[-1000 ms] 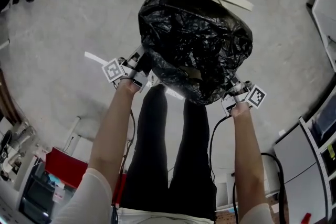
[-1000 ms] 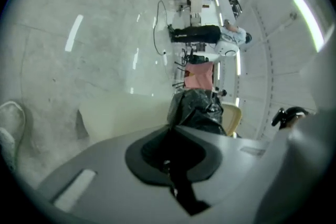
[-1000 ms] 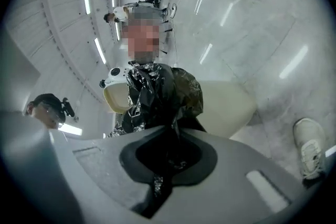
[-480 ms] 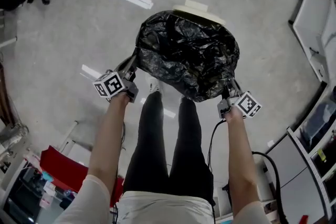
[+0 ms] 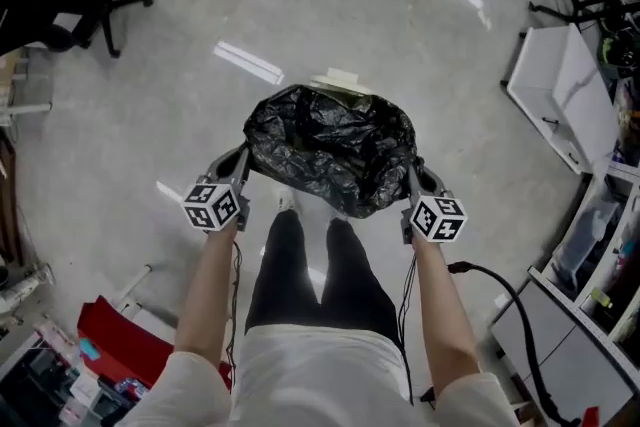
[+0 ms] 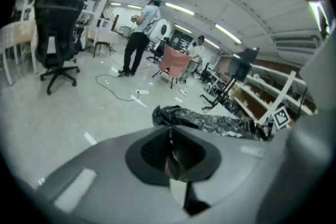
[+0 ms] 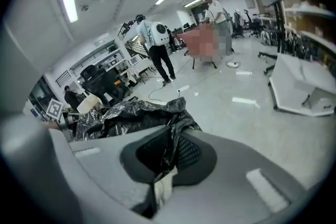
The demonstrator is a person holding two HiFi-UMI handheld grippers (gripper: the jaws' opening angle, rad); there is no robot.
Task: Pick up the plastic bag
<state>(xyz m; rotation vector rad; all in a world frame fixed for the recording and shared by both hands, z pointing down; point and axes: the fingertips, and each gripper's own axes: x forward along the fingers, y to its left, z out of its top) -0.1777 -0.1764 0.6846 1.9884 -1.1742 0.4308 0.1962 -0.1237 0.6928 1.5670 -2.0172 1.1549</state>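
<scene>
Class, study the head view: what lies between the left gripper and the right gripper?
The black plastic bag fills the gap, with the left gripper and right gripper each shut on its edge. The head view shows it.

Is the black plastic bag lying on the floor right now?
No, the black plastic bag hangs stretched between the left gripper and the right gripper, both clamped on its edges, well above the floor.

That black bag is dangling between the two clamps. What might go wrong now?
The left hand-held gripper and the right hand-held gripper each pinch only a thin fold of the black plastic bag, so the film might tear or slip out. The bag hangs over the floor, so losing one side would likely tip it.
</scene>
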